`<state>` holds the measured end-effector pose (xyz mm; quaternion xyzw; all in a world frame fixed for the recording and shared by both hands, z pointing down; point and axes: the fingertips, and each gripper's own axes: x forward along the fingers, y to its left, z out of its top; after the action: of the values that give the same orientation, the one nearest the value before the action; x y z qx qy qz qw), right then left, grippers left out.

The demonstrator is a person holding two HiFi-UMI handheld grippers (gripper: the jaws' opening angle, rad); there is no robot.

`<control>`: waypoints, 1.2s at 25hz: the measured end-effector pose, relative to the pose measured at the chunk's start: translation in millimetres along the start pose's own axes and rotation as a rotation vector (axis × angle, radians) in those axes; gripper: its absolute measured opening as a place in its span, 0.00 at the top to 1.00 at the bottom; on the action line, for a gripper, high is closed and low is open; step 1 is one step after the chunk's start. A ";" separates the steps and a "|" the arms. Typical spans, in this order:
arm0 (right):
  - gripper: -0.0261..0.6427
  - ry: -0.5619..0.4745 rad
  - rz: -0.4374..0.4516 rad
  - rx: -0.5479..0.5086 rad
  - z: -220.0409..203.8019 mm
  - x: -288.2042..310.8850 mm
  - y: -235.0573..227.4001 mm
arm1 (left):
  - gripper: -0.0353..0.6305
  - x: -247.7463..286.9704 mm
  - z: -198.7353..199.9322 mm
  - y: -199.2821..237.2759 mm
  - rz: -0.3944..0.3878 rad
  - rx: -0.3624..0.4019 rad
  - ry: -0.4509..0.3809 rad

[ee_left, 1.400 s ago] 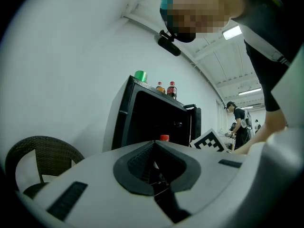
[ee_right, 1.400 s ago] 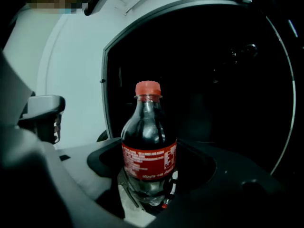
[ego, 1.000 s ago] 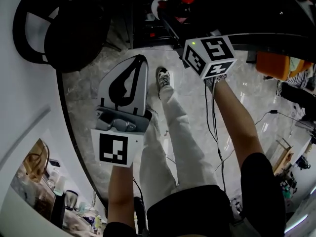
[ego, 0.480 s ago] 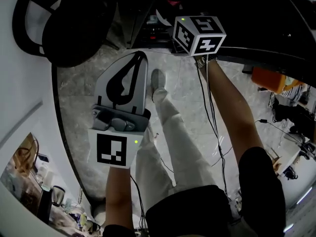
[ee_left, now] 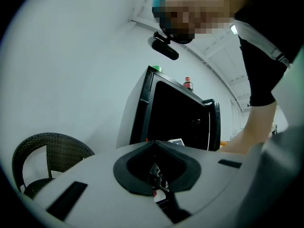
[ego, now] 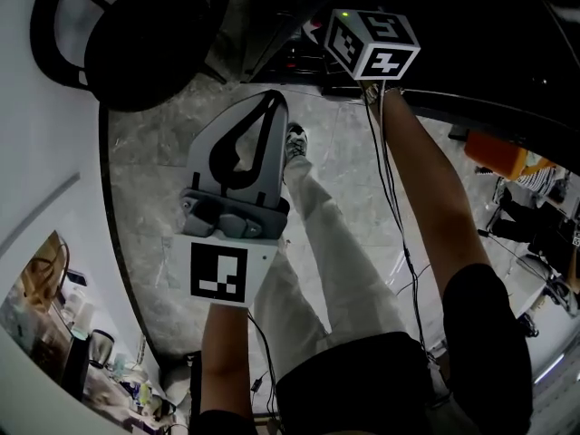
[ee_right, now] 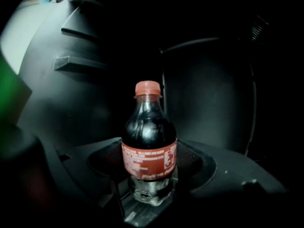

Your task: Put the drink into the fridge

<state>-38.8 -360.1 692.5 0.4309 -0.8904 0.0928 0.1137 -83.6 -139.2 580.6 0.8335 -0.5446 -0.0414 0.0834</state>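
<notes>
1. Right gripper view shows the right hand-held gripper (ee_right: 149, 177) with its jaws closed on the lower body of the drink bottle (ee_right: 149, 137). The bottle is a dark cola with a red cap and red label, and it is held upright.
2. Round the bottle is the dark inside of the fridge (ee_right: 209, 103), with moulded ledges (ee_right: 78, 63) along its left wall.
3. Left hand-held gripper (ee_left: 154, 144) has its jaws together with the tips touching, and it holds nothing. In the head view it hangs low beside the person's leg (ego: 335, 243).
4. Beyond the left jaws stands the fridge's black outside, with a red-capped bottle (ee_left: 187, 83) on top. A wicker chair (ee_left: 45, 153) sits to its left against a white wall (ee_left: 80, 65).
5. A second ago the head view showed the drink's red cap ahead of the right gripper's marker cube (ego: 373, 43). Now the cube sits higher, at the dark opening, and the cap is out of sight there. The left gripper has barely shifted.
6. Underfoot is a grey marble-patterned floor (ego: 163, 179). A thin cable (ego: 391, 198) runs along the right arm.
</notes>
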 end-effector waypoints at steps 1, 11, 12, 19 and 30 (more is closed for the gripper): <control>0.50 -0.009 -0.002 -0.003 0.8 1.1 0.0 | 0.93 -0.3 -0.1 1.1 0.003 0.001 0.001; 0.50 -0.049 -0.021 -0.019 1.2 2.1 4.1 | 0.93 2.7 0.4 1.7 0.004 -0.010 0.004; 0.50 -0.050 -0.023 -0.017 0.7 1.3 3.8 | 0.93 3.1 -0.2 0.4 0.001 -0.011 0.005; 0.50 -0.039 -0.023 -0.008 -2.6 -1.3 4.1 | 0.93 3.6 -3.4 -7.2 -0.020 -0.009 0.021; 0.50 -0.035 -0.052 0.009 3.8 -30.4 4.2 | 0.93 -5.3 5.5 -8.5 -0.006 -0.046 0.013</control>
<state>-24.2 -335.8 679.9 0.4561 -0.8802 0.0865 0.0986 -78.9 -131.5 573.6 0.8333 -0.5404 -0.0486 0.1059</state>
